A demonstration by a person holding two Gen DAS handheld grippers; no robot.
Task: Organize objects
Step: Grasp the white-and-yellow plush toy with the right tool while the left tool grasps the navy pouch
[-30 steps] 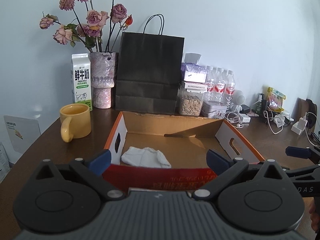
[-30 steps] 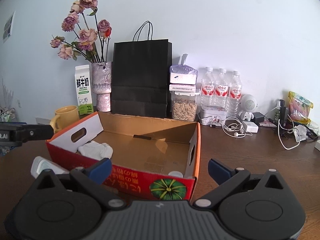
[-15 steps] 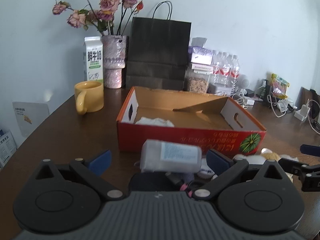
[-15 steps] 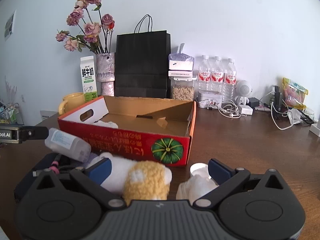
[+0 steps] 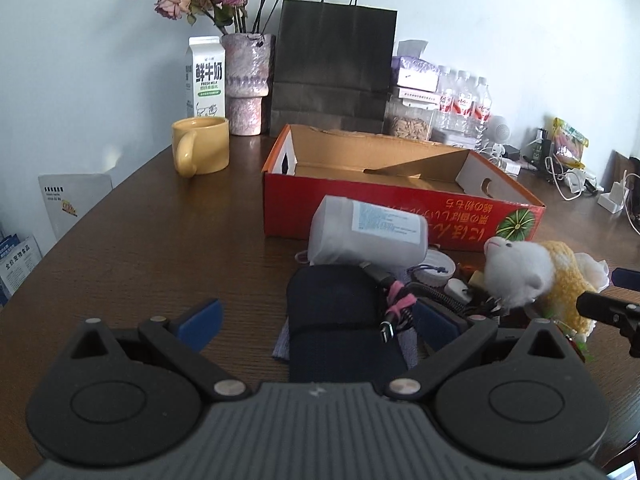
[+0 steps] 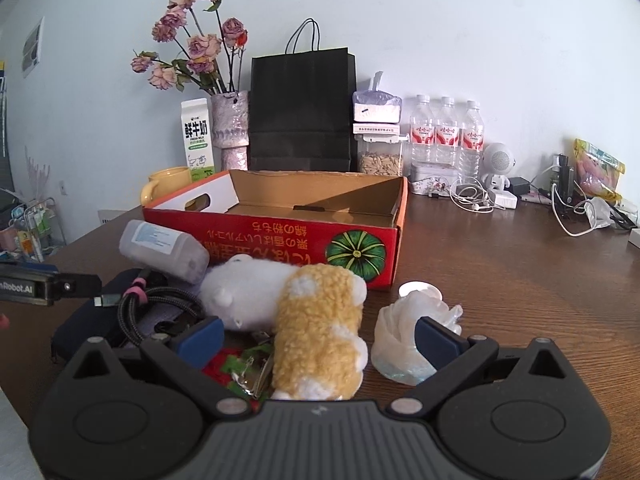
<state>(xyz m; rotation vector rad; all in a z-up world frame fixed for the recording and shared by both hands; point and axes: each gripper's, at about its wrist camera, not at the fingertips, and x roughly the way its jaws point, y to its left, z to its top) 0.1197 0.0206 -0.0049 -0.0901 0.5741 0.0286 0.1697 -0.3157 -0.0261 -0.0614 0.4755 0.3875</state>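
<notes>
A red cardboard box (image 5: 400,206) (image 6: 280,236) stands open on the brown table. In front of it lies a pile: a grey pouch with a label (image 5: 368,232) (image 6: 164,250), a dark blue pouch (image 5: 336,320), a black cable with a pink tie (image 6: 136,300), a white and yellow plush toy (image 5: 524,272) (image 6: 304,312) and a crumpled clear plastic bag (image 6: 404,344). My left gripper (image 5: 318,322) is open, its jaws to either side of the dark blue pouch. My right gripper (image 6: 318,334) is open, with the plush toy between its jaws.
A yellow mug (image 5: 200,150), a milk carton (image 5: 205,76), a vase of dried roses (image 5: 247,80), a black paper bag (image 5: 332,68), water bottles (image 6: 444,132) and cables (image 6: 476,198) stand along the back of the table. A small round lid (image 6: 418,290) lies near the box corner.
Both grippers have pulled back from the box toward the near edge of the table. The pile of loose objects in front of the box has come into view between the jaws.
</notes>
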